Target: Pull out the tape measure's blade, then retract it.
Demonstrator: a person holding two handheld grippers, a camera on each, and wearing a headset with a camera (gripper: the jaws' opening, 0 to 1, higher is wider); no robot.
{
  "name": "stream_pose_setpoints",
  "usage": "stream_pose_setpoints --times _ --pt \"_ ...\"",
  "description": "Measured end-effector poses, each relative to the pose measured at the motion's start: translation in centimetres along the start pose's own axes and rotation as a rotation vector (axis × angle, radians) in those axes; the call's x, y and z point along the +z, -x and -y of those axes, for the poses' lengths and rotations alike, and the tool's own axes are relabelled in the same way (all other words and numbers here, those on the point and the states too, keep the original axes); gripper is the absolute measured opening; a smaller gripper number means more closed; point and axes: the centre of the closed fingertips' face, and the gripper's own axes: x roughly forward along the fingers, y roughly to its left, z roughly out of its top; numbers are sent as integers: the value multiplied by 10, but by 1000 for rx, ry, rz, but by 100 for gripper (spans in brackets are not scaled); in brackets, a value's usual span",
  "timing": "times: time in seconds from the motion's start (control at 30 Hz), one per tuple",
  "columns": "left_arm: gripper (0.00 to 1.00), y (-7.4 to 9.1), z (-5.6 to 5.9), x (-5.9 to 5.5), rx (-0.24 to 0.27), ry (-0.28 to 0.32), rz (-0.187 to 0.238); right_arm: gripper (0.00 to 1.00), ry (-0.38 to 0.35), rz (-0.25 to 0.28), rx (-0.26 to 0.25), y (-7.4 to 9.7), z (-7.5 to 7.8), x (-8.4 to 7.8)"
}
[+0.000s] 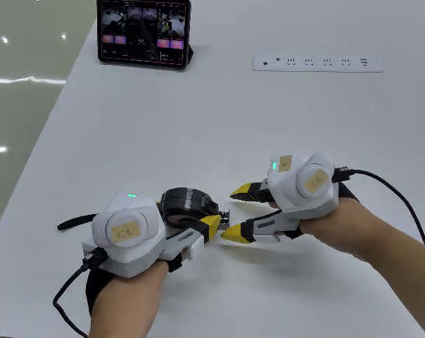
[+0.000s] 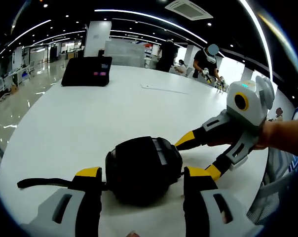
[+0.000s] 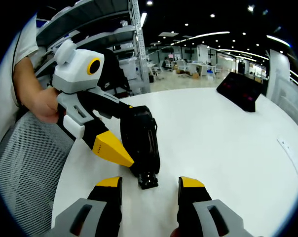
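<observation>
Step in hand: acquiring the blade end, ahead of the pull-out.
Tape measure (image 1: 186,204): black case, low on the white table (image 1: 198,120) near its front edge, between the two grippers; contact with the surface not clear.
Left gripper (image 2: 144,173): clamped on the case, one jaw against each side; acts as the anchor.
Right gripper (image 3: 150,182): jaws wide, nothing held; tips either side of the blade tab (image 3: 149,180), no contact visible.
Blade: judged fully wound in, with the tab sitting at the case mouth.
Alignment: centre the tab between the right tips; hold the jaw line square to the blade's exit direction.
Closure: close on the tab itself, not on the case mouth; confirm a firm pinch before any pull.
Pull: draw straight away from the case, level with the table; avoid twist, which is likely to buckle the blade.
Anchor: hold the left clamp firm and the case steady; otherwise expect the case to slide toward the right gripper.
Retraction: feed the blade back under control rather than releasing at full extension; prevent whip of the tab.
Risk: small tab, likely to slip from the tips; re-pinch rather than tug.
Clearance: tablet (image 1: 143,32) and power strip (image 1: 316,63) at the far side of the table, well apart from the probable pull path.
</observation>
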Motion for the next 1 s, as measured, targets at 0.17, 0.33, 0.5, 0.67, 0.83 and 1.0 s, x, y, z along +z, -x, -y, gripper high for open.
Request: stream_pose_setpoints --times 0.17,0.33,0.5,0.67,0.83,1.0 --pt "69 3 3 5 -19 -85 5 49 -20 6 -27 11 -2 -5" --pt "73 6 3 8 -31 -145 6 57 -44 4 -53 21 -7 -13" --pt "77 10 2 12 -38 -190 9 62 -62 -3 -79 30 -9 -19" --pt "81 11 0 11 -43 -231 5 66 -66 -4 -102 41 -11 -17" --pt "85 14 -3 11 -43 -281 2 71 -61 -5 -131 49 -9 -19" --pt "87 19 -2 14 -55 -321 3 77 -65 8 -151 57 -9 -19"
